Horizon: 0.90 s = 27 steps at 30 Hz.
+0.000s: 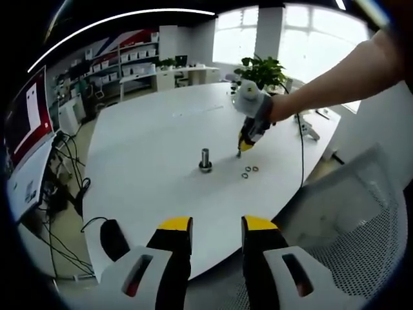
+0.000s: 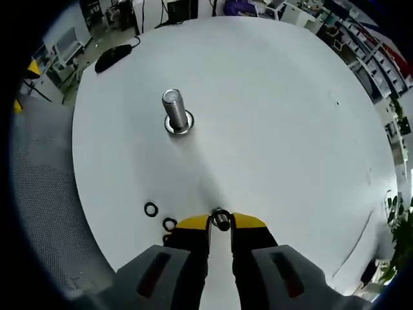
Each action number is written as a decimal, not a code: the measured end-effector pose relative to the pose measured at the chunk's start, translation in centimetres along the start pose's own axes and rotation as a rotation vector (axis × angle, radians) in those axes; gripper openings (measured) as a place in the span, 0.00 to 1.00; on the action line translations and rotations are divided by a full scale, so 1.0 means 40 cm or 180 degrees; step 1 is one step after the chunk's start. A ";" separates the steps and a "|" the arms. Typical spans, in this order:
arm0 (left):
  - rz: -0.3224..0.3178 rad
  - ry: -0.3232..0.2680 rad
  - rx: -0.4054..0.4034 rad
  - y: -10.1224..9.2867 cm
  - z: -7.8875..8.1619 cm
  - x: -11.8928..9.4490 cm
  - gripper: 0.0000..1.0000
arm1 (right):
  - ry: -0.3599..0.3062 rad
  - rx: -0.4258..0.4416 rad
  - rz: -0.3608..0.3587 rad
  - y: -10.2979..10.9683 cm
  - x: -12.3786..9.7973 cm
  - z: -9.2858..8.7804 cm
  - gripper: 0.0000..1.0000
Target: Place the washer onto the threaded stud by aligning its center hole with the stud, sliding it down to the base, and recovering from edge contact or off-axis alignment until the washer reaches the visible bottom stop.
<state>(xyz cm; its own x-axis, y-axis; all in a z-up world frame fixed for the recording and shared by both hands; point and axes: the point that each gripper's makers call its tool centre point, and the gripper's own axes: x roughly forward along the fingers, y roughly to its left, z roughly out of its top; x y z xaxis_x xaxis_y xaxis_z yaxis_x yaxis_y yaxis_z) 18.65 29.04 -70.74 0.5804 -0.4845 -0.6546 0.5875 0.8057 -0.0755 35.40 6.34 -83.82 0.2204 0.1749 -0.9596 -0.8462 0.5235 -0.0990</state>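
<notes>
A steel threaded stud (image 2: 175, 111) stands upright on a round flanged base on the white table (image 2: 277, 103). My right gripper (image 2: 221, 221) is shut on a dark washer (image 2: 221, 219), held just above the table a good way short of the stud. In the left gripper view the same stud (image 1: 205, 159) is at mid-table, and the right gripper (image 1: 240, 151) points down to its right, held by a person's hand. My left gripper (image 1: 217, 224) hangs open over the near table edge, with nothing between its jaws.
Loose washers (image 2: 151, 208) lie on the table left of my right gripper, and they sit right of the stud as washers (image 1: 250, 171) in the left gripper view. A black mouse-like object (image 1: 113, 237) lies near the table edge. A mesh chair (image 1: 361, 252) stands at the right.
</notes>
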 end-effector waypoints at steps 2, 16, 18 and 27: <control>0.0004 0.0004 0.0002 0.000 -0.001 0.000 0.28 | 0.0037 -0.0017 0.0010 0.003 0.008 -0.005 0.14; 0.0004 0.0016 -0.0020 0.002 -0.003 0.001 0.28 | 0.0120 0.0116 0.0015 -0.017 0.060 -0.033 0.15; -0.0001 0.0023 -0.0023 0.001 -0.005 0.002 0.28 | 0.0117 0.0141 0.0012 -0.015 0.060 -0.033 0.15; 0.0005 0.0016 -0.0024 0.002 -0.004 0.000 0.28 | 0.0133 0.0268 -0.0001 -0.010 0.072 -0.044 0.16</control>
<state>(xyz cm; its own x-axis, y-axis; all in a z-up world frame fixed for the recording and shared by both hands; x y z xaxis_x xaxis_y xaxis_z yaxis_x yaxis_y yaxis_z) 18.62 29.14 -70.87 0.5784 -0.4817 -0.6583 0.5824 0.8089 -0.0802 35.50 5.16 -87.00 0.1988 0.1408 -0.9699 -0.8021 0.5920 -0.0784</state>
